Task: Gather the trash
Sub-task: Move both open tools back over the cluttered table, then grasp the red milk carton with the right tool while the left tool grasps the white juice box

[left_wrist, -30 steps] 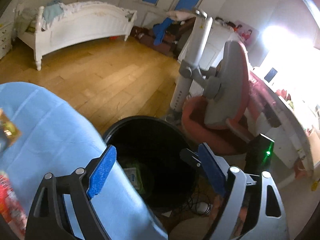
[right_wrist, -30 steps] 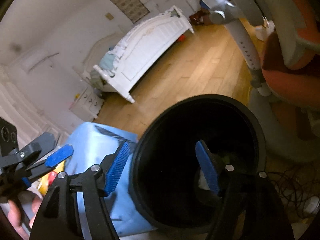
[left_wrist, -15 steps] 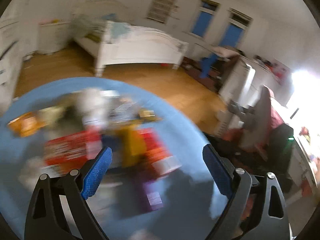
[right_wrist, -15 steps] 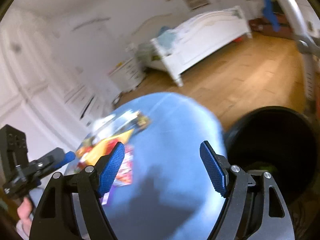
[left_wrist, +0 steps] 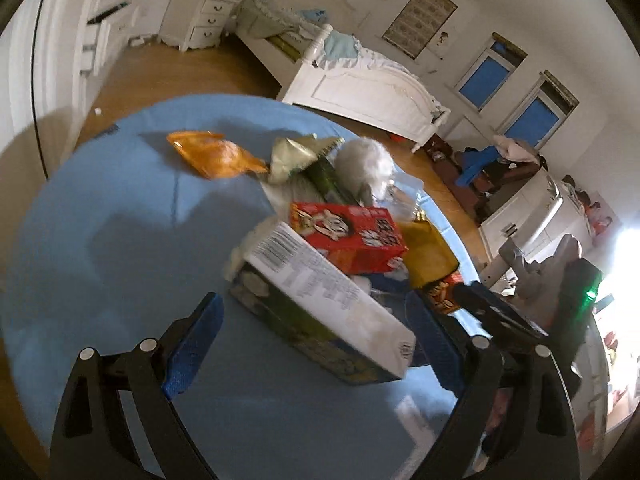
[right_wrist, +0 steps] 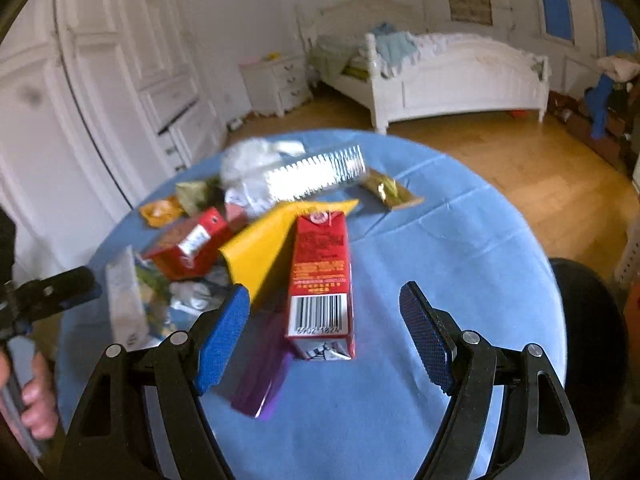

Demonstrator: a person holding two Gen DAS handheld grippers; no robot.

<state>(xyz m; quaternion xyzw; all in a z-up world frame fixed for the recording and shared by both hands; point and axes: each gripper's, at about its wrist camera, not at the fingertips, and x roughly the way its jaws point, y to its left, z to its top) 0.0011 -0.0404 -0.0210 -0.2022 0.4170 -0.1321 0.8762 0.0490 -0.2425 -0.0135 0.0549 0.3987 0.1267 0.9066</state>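
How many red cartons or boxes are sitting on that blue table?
2 that I can see: a tall red carton standing in front of the right gripper, and a red box lying left of it in the pile. Others may be buried.

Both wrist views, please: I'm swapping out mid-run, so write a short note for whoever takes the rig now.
Left tool: open, empty, aimed at the long white-sided carton.
Right tool: open, empty, lined up on the upright red carton.
Trash is piled on the blue round table: red box, orange wrapper, yellow bag, purple packet.
Black bin stands beside the table, on the right tool's side.
Nothing held; the whole pile remains to be binned.
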